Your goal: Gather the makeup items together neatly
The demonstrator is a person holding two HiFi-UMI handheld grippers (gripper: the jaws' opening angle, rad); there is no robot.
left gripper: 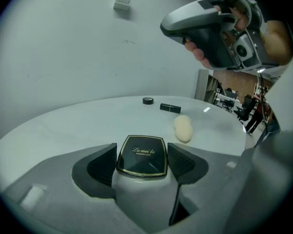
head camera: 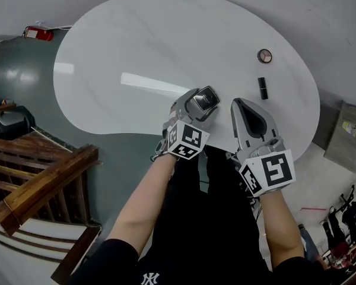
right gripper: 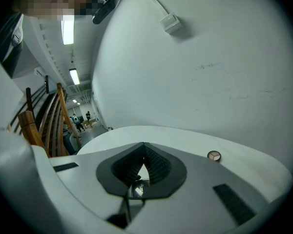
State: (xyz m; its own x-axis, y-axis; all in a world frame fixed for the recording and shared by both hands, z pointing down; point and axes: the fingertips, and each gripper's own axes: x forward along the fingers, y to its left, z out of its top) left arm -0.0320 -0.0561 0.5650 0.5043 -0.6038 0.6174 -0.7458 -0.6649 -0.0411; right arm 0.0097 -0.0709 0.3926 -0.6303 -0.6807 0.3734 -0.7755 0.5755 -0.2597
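Lying between the released fingers (left gripper: 101, 167) of the left gripper (left gripper: 142, 156) is a black, gold-rimmed compact (left gripper: 141, 152); right gripper (right gripper: 143, 156) fingers clenched.

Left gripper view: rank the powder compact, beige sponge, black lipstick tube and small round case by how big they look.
1. powder compact, though it lies nearest the camera, between the fingers
2. beige sponge
3. black lipstick tube
4. small round case, farthest away, so its true size is unsure
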